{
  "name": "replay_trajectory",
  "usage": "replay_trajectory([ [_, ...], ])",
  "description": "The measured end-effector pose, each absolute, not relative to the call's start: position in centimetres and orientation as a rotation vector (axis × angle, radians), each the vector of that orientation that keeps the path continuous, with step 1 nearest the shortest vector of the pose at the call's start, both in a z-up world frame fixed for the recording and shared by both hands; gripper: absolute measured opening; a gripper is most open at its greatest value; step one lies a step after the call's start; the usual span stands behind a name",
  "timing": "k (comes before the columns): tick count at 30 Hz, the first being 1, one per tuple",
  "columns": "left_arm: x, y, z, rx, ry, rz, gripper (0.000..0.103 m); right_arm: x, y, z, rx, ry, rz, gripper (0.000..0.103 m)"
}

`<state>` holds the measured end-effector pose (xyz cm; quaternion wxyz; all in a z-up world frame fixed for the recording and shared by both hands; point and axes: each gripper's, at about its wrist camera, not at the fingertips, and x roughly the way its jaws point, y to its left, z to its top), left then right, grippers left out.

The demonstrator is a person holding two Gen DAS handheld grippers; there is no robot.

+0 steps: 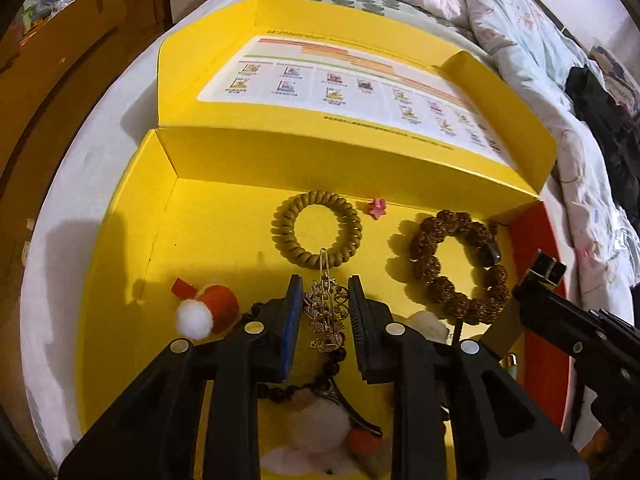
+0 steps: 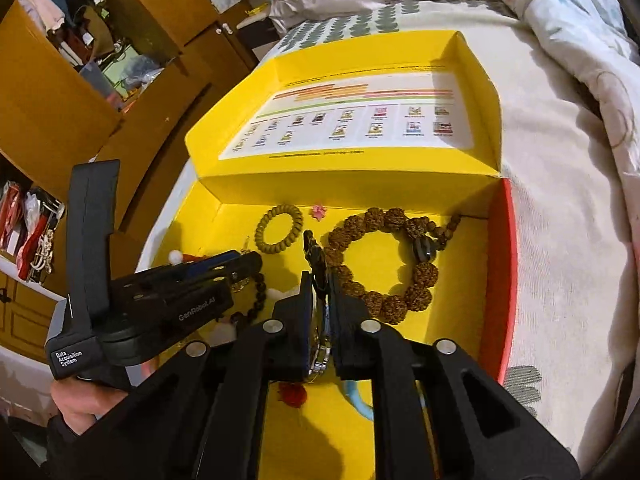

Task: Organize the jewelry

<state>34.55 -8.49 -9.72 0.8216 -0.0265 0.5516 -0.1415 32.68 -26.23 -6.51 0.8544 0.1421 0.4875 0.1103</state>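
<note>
An open yellow box (image 1: 120,248) lies on the bed with jewelry inside. My left gripper (image 1: 325,294) is shut on an ornate gold hair clip (image 1: 326,314), low over the box floor near an olive spiral hair tie (image 1: 316,232). A pink star (image 1: 377,206), a brown bead bracelet (image 1: 456,264), a red hat clip with a white pompom (image 1: 212,308) and dark beads (image 1: 304,384) lie in the box. My right gripper (image 2: 321,280) is shut on a watch (image 2: 320,344), whose dark end sticks out beside the brown bead bracelet (image 2: 380,264).
The box lid (image 2: 360,120) stands open at the far side, with a printed sheet inside. A rumpled quilt (image 2: 560,40) covers the bed to the right. Wooden cupboards (image 2: 60,100) stand on the left. A hand (image 2: 80,400) holds the left gripper (image 2: 244,258).
</note>
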Motion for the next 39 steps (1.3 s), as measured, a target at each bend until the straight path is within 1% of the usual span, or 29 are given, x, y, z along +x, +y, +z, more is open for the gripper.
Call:
replay_trajectory([
  [1, 34.6, -8.5, -9.8, -0.057, 1.176, -0.298, 0.024, 32.7, -26.4, -6.7, 0.298, 1.03, 0.226, 0.017],
  [4, 34.4, -8.4, -9.9, -0.05, 1.172, -0.275, 0.025, 32.6, -26.6, -6.8, 0.3, 1.036, 0.213, 0.017],
  [5, 34.4, -8.3, -9.9, -0.047, 1.172, -0.27, 0.026, 32.5, -26.7, -6.8, 0.297, 1.04, 0.208, 0.018],
  [6, 34.3, -8.2, -9.7, -0.049, 1.171, -0.265, 0.034, 32.5, -26.6, -6.8, 0.296, 1.042, 0.207, 0.018],
  [8, 34.1, -7.9, -9.4, -0.053, 1.159, -0.258, 0.057, 32.4, -26.6, -6.6, 0.287, 1.046, 0.192, 0.018],
  [11, 33.7, -7.7, -8.4, -0.06, 1.128, -0.252, 0.067, 32.1, -26.6, -6.1, 0.259, 1.046, 0.153, 0.019],
  [15, 32.6, -7.2, -6.7, -0.056, 1.097, -0.257, 0.07, 31.3, -26.6, -5.1, 0.221, 1.04, 0.108, 0.019],
  [16, 32.4, -7.2, -6.3, -0.048, 1.085, -0.252, 0.073, 30.9, -26.6, -4.7, 0.208, 1.041, 0.098, 0.019],
  [18, 31.4, -7.0, -5.5, -0.031, 1.057, -0.243, 0.077, 30.4, -26.7, -4.1, 0.187, 1.039, 0.083, 0.034],
  [19, 31.1, -7.1, -5.1, -0.021, 1.045, -0.233, 0.078, 29.9, -26.7, -3.6, 0.181, 1.027, 0.078, 0.053],
  [20, 30.7, -7.1, -4.7, -0.01, 1.029, -0.224, 0.081, 29.3, -26.7, -3.1, 0.185, 1.011, 0.081, 0.069],
  [21, 29.8, -7.0, -4.1, 0.004, 1.01, -0.216, 0.082, 28.8, -26.6, -2.7, 0.191, 0.998, 0.084, 0.073],
  [27, 25.5, -6.7, -1.4, 0.075, 0.904, -0.161, 0.09, 25.1, -25.8, 0.5, 0.188, 0.95, 0.072, 0.076],
  [28, 24.8, -6.5, -1.1, 0.083, 0.89, -0.153, 0.09, 24.1, -25.6, 1.0, 0.185, 0.937, 0.062, 0.078],
  [31, 22.5, -5.5, -0.3, 0.104, 0.848, -0.111, 0.096, 21.4, -24.9, 1.9, 0.171, 0.915, 0.062, 0.083],
  [35, 19.5, -3.4, 0.6, 0.085, 0.804, -0.07, 0.097, 17.3, -23.9, 2.0, 0.147, 0.897, 0.057, 0.089],
  [39, 17.1, -1.4, 0.6, -0.003, 0.807, -0.088, 0.097, 13.6, -23.4, 0.9, 0.157, 0.893, 0.058, 0.089],
])
